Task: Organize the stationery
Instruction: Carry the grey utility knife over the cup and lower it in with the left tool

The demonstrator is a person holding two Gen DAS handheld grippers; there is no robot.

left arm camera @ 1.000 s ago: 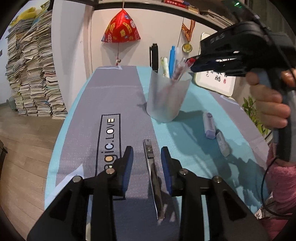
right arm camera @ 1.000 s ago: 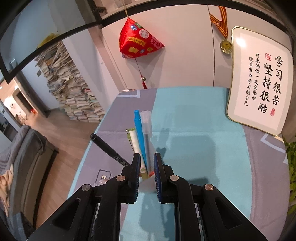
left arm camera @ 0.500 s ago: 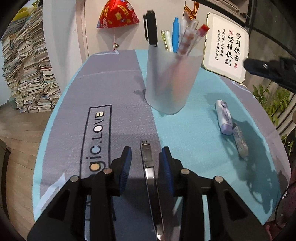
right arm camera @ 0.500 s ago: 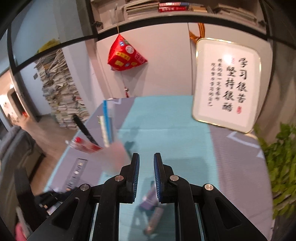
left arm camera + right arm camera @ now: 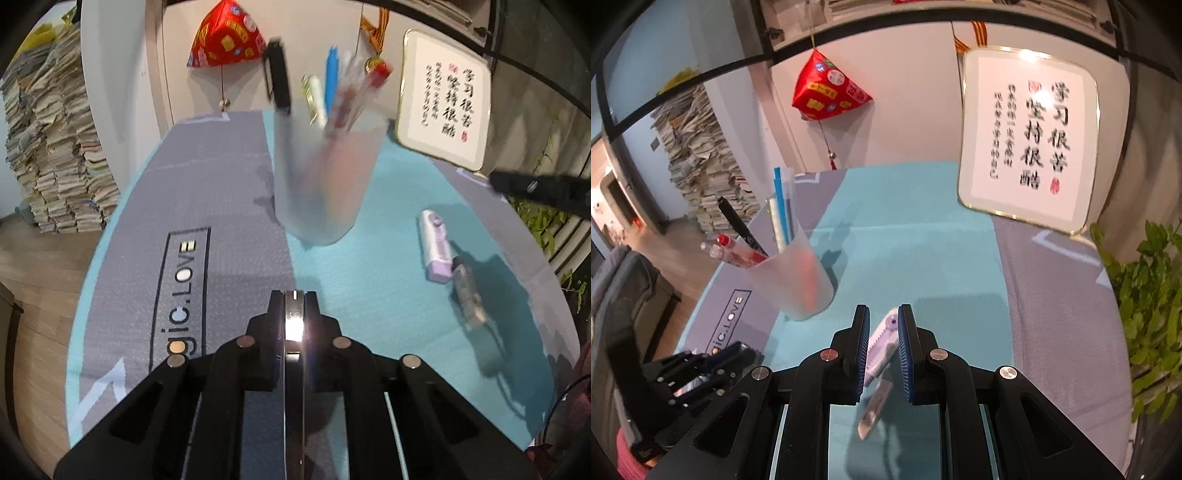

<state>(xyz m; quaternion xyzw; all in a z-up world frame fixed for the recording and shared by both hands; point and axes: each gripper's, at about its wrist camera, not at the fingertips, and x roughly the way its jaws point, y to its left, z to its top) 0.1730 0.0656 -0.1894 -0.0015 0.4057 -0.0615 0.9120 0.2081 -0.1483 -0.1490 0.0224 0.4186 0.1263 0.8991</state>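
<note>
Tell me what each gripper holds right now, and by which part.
The left gripper is clamped on a flat metal ruler, near its far end. The right gripper holds nothing; the purple correction tape lies beneath it.

One cup (image 5: 325, 181), six pens (image 5: 331, 85), one correction tape (image 5: 435, 245).

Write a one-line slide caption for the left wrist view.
Left hand-held gripper shut on a metal ruler on the mat, frosted pen cup ahead.
</note>
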